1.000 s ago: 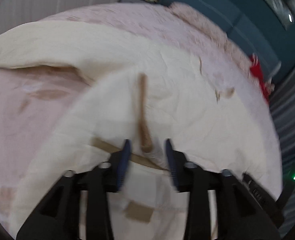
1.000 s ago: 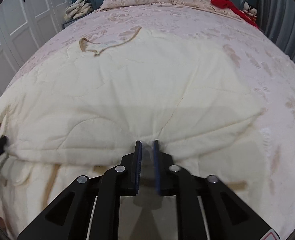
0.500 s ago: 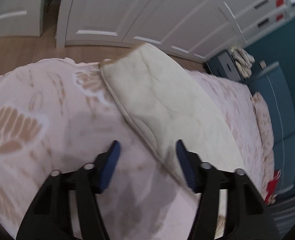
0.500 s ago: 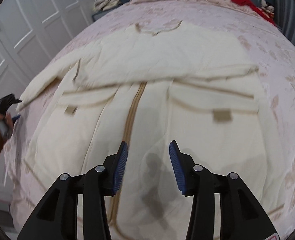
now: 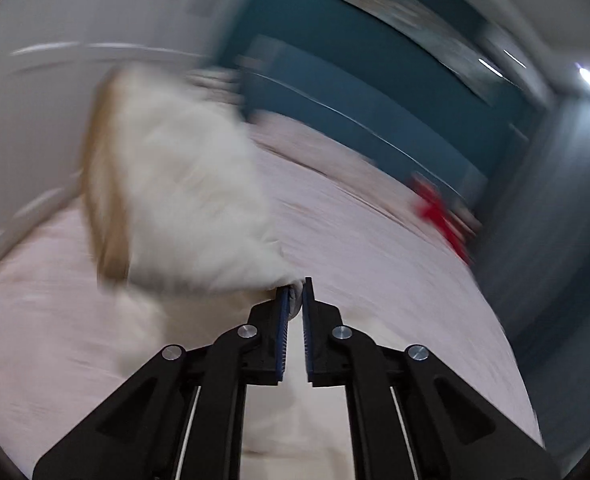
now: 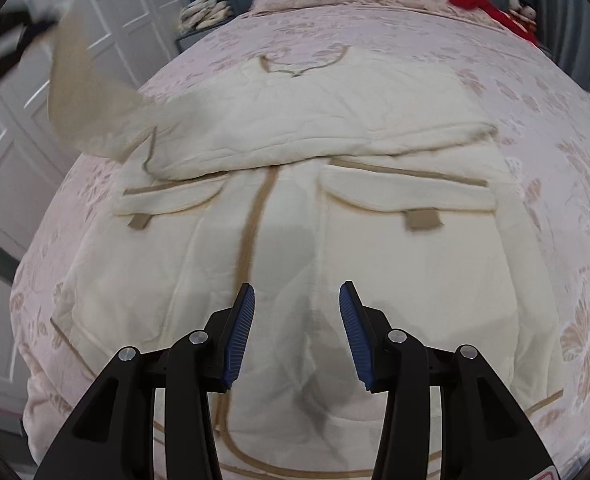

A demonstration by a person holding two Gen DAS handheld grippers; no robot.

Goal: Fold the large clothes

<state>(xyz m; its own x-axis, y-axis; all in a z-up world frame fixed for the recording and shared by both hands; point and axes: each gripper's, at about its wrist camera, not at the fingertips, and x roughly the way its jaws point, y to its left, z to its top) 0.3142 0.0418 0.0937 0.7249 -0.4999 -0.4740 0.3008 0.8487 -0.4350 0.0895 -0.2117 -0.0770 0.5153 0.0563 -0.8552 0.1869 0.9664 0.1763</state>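
While one cream quilted coat (image 6: 295, 208) lies spread front-up across the pink floral bed (image 6: 543, 128), its two flap pockets (image 6: 407, 196) showing either side of a tan centre strip, the left gripper (image 5: 293, 292) pinches one sleeve (image 5: 183, 208) between nearly closed fingers and holds it raised, blurred. The right gripper (image 6: 295, 300) hovers over the coat's lower half with fingers spread apart, gripping nothing. One red item (image 6: 479, 0) lies near the pillows; no writing is readable.

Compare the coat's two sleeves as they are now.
The left sleeve is lifted off the bed, pinched in the left gripper; the right sleeve lies folded flat across the coat. The left one is motion-blurred, the right one sharp. Both are cream quilted fabric. The right gripper hangs open.
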